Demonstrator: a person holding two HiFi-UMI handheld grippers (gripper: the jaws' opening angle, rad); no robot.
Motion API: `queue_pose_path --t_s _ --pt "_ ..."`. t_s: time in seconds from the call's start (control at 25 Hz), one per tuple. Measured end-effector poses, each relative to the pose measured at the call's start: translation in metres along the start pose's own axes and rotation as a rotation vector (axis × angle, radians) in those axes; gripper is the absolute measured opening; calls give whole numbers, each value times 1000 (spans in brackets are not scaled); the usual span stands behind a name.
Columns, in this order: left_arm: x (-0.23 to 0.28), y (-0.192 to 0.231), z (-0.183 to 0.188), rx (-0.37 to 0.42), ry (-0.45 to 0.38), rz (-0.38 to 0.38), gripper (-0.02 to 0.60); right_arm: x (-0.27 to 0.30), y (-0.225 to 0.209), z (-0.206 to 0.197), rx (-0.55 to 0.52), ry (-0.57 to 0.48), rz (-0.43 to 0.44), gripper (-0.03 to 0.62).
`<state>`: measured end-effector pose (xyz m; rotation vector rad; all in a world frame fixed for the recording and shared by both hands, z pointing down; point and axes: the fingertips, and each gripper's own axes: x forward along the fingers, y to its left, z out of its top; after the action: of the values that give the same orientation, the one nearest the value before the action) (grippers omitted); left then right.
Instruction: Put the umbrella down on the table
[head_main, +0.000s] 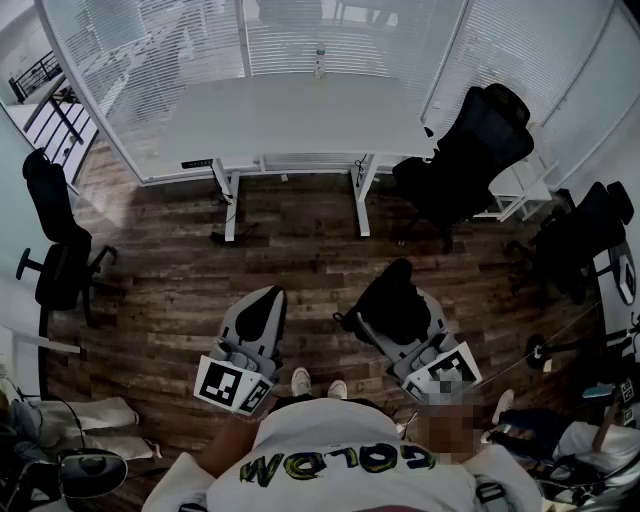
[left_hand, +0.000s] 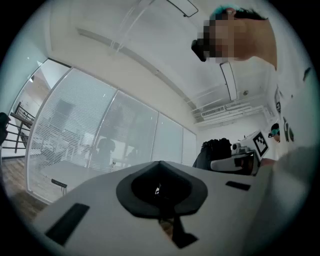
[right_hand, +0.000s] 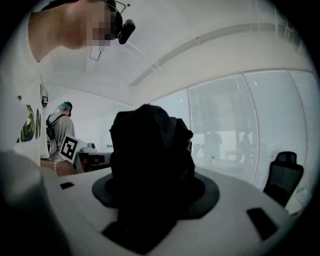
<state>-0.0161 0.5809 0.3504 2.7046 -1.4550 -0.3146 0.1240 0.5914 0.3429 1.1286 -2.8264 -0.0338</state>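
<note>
Right tool (head_main: 420, 335) was clamped on the folded black umbrella (head_main: 392, 298). The jaws stood fairly wide around the bundle, which filled the gap in the right gripper view. The tool pointed about level. Left tool (head_main: 262, 300) had its jaws together with nothing between them.

Umbrella position: in the air in front of the person, above the wooden floor (head_main: 300, 260). It was well apart from the white counter (head_main: 300, 115) and not yet over it.

Step in hand, as judged: carry the umbrella to the counter, then set it down.
- Approach the near edge between the two desk legs. The black office chair (head_main: 470, 150) stood just beside the counter's right end and could catch the fabric.
- Lower the umbrella until its long side lies on the bare middle of the top, and only then open the jaws. Released from above, a soft bundle may roll or unfold.
- Keep the left tool clear, or use it to steady the loose end.

Containers: one small bottle (head_main: 320, 62) stood upright at the counter's far edge, against the blinds. Its contents were too small to make out. Set the umbrella well short of it.
</note>
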Motion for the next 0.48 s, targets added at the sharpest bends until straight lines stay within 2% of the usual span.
queue_pose_path --t_s 0.48 --pt "-16 44 -5 -14 38 -13 11 40 13 2 21 2 -18 253"
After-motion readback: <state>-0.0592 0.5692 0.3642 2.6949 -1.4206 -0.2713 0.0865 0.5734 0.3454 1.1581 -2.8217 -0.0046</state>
